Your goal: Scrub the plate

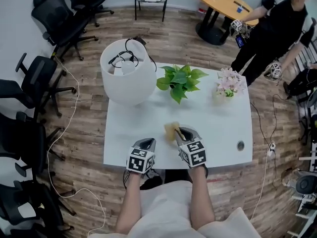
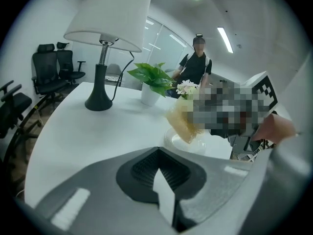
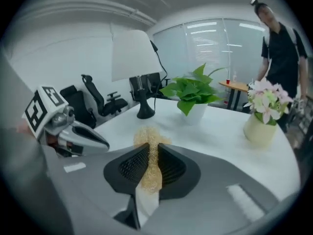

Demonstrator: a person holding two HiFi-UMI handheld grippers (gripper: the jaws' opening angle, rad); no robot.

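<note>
The right gripper (image 1: 180, 131) is squeezed tight on a yellow scrub sponge (image 1: 171, 129), and the sponge (image 3: 149, 137) sticks out between its two dark pads in the right gripper view. The sponge hangs over a white plate (image 2: 188, 145) and looks like it touches it. The plate sits on the white table (image 1: 218, 133), near the front edge, right in front of the person. From the head view the plate is hard to pick out, because it is white like the table. The left gripper (image 1: 146, 142) is just beside the right one, over the front edge of the table. Its jaws are pressed together with nothing between them, and it is not touching the plate. A big lamp (image 1: 128, 71) with a white shade stands at the far left of the table. A green plant (image 1: 180, 81) in a white pot is next to it. A vase of pink flowers (image 1: 228, 83) is farther right. A person in black clothes (image 1: 275, 29) stands past the table. Black office chairs (image 1: 54, 19) are on the wood floor at the left.
</note>
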